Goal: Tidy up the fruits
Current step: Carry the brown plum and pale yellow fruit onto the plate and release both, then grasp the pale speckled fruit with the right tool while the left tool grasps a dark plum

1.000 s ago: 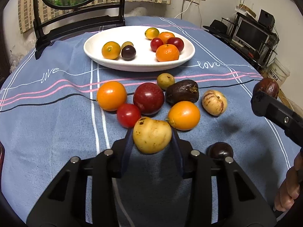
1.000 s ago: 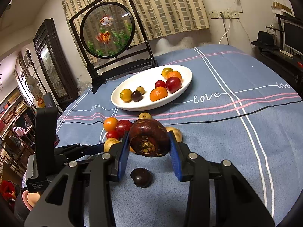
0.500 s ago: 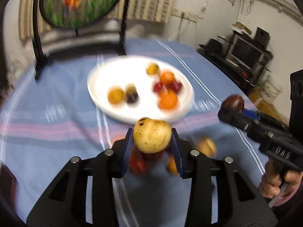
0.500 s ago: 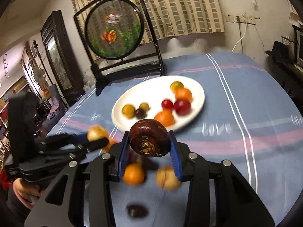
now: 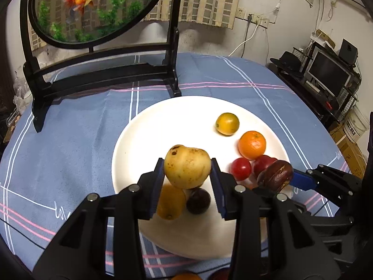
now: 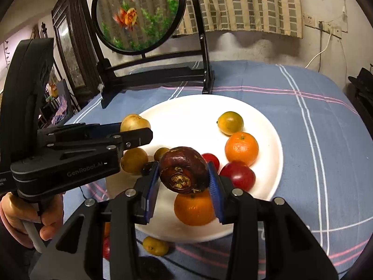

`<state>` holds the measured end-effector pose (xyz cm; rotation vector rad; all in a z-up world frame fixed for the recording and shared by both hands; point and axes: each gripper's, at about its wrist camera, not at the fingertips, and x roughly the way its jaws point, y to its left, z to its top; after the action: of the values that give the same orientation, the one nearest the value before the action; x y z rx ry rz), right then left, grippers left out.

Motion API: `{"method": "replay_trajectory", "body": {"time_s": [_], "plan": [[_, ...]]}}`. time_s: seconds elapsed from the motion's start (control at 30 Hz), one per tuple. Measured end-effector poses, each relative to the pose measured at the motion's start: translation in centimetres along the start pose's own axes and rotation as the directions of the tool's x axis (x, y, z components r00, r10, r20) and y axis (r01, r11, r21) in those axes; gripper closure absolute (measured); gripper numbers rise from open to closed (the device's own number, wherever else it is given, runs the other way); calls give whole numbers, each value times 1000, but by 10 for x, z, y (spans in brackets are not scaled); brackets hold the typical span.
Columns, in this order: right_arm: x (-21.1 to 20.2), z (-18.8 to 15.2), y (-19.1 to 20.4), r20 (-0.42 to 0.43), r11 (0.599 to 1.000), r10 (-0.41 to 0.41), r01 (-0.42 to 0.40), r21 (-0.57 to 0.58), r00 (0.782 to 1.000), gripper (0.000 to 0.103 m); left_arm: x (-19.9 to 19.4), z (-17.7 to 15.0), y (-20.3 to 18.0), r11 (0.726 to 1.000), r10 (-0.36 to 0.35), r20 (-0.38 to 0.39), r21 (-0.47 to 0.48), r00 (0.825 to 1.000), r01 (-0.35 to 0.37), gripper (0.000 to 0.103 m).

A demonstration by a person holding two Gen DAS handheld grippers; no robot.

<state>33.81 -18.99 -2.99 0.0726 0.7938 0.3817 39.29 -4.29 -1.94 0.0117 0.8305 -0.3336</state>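
My left gripper [image 5: 187, 182] is shut on a yellow spotted pear-like fruit [image 5: 186, 165] and holds it above the white plate [image 5: 149, 128]. My right gripper [image 6: 184, 186] is shut on a dark brown mangosteen [image 6: 183, 170], above the plate's [image 6: 186, 114] near side. In the left wrist view the mangosteen [image 5: 276, 175] hangs over the plate's right side. On the plate lie a yellow-green citrus [image 5: 227, 123], an orange [image 5: 251, 144], red fruits [image 5: 241, 169], a yellow fruit [image 5: 170, 203] and a dark plum [image 5: 198, 200]. The left gripper with its fruit [image 6: 134, 122] shows over the plate's left rim.
A black-framed round goldfish screen [image 5: 93, 9] stands on the blue tablecloth [image 5: 58, 144] behind the plate. A small yellow fruit [image 6: 155, 245] and a red one [image 6: 106, 247] lie on the cloth near the plate's front edge. Shelves and a monitor [image 5: 326, 74] stand right of the table.
Both grippers have moved forward from above the loose fruits on the cloth to above the plate, each still holding its fruit.
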Motion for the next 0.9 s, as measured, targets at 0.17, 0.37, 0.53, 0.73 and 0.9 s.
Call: {"method": "replay_trajectory", "body": {"time_s": [0.17, 0.37, 0.53, 0.73, 0.9], "plan": [[-1, 1, 3, -4, 1000, -22, 22, -21, 1000, 43, -2, -3, 4, 999, 43, -5, -27, 999, -44, 14], [-58, -20, 8, 88, 999, -11, 16, -47, 996, 43, -75, -27, 3, 992, 114, 141, -73, 983, -105, 3], [-86, -59, 13, 86, 998, -5, 10, -62, 996, 43, -108, -86, 1, 979, 161, 146, -147, 976, -139, 2], [-95, -93, 17, 37, 995, -25, 28, -96, 999, 43, -100, -147, -4, 975, 138, 50, -183, 989, -127, 2], [-83, -99, 22, -30, 989, -47, 42, -141, 998, 43, -109, -152, -4, 967, 217, 106, -162, 970, -198, 2]]}}
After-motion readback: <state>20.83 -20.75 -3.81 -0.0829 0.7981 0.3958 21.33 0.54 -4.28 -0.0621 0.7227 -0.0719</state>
